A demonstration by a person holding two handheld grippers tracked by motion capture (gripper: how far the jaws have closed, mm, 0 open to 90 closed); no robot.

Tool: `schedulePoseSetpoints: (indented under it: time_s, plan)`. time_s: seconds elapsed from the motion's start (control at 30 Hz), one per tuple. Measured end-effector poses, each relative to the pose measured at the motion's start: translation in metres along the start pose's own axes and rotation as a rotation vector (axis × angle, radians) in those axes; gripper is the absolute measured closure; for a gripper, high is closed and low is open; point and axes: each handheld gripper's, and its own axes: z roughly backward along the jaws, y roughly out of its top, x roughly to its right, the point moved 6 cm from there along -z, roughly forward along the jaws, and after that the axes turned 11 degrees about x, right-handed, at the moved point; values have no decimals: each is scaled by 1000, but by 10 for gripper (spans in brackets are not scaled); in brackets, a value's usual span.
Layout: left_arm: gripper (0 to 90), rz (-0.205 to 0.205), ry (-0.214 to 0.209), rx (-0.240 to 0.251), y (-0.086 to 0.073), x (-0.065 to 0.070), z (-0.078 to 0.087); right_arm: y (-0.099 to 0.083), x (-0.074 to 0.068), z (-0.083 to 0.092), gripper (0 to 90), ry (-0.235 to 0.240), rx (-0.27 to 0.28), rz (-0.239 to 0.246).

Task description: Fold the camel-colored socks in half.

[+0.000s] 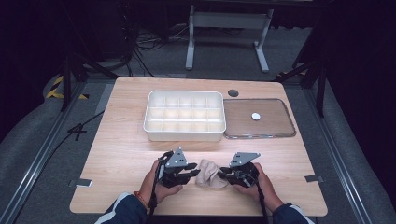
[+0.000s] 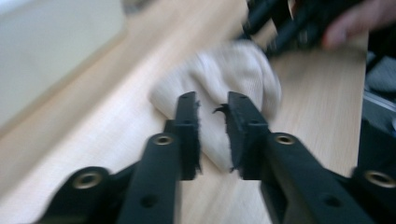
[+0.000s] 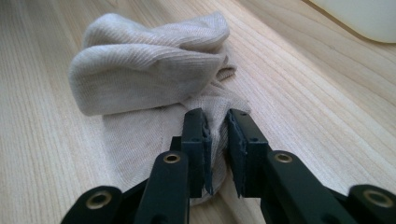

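A: Item 1, beige sock point(image 1: 211, 173): where is it located?
B: It is laid crumpled on the wooden table point(image 1: 121, 140), between the 2 grippers, well short of the white divided tray point(image 1: 184, 135).
A: The tongs?
B: The right gripper point(image 3: 215, 122) is clamped on the sock's fabric. The left gripper point(image 2: 212, 105) is held slightly apart, nothing pinched.

A lab-like recording room: dark curtained walls, grey carpet, floor cables point(image 1: 149, 44), and a lone wooden table point(image 1: 126, 140).
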Motion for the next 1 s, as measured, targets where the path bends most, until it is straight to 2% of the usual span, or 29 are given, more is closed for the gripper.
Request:
schedulePoseSetpoints:
  time_s: [0.1, 0.17, 0.3, 0.37, 0.43, 0.53, 0.6, 0.67, 0.77, 0.8, 0.9, 1.0]
  plan:
    - [798, -17, -33, -27, -6, 7, -14, 0, 0, 0, 784, 2, 3, -10]
    - [797, -32, -38, -33, -7, 10, -21, -1, 0, 1, 790, 6, 3, -12]
    - [795, -35, -50, -28, -6, 14, -32, -1, 0, 1, 791, 8, 8, -14]
    - [775, -46, -61, -56, -9, 17, -40, -1, 0, 1, 791, 1, 9, -14]
    - [768, -64, -56, -72, -13, 19, -44, -1, -1, 1, 780, -2, 7, -9]
    - [758, -49, -63, -56, -13, 18, -45, -1, 2, 3, 731, -28, -5, -19]
    - [749, -43, -65, -56, -13, 18, -45, -1, 3, 5, 750, -32, -13, -21]
    - [746, -54, -61, -49, -13, 19, -46, 3, 4, 10, 793, -56, -15, 10]
    - [743, -62, -57, -58, -13, 19, -46, 16, 5, 24, 805, -93, 55, 17]
    - [742, -62, -57, -58, -13, 19, -46, 16, 5, 24, 805, -93, 55, 17]
    - [741, -60, -58, -58, -14, 19, -46, 31, -4, 35, 799, -77, 146, 30]
    - [740, -62, -55, -58, -14, 19, -46, 43, -20, 36, 796, -48, 193, 85]
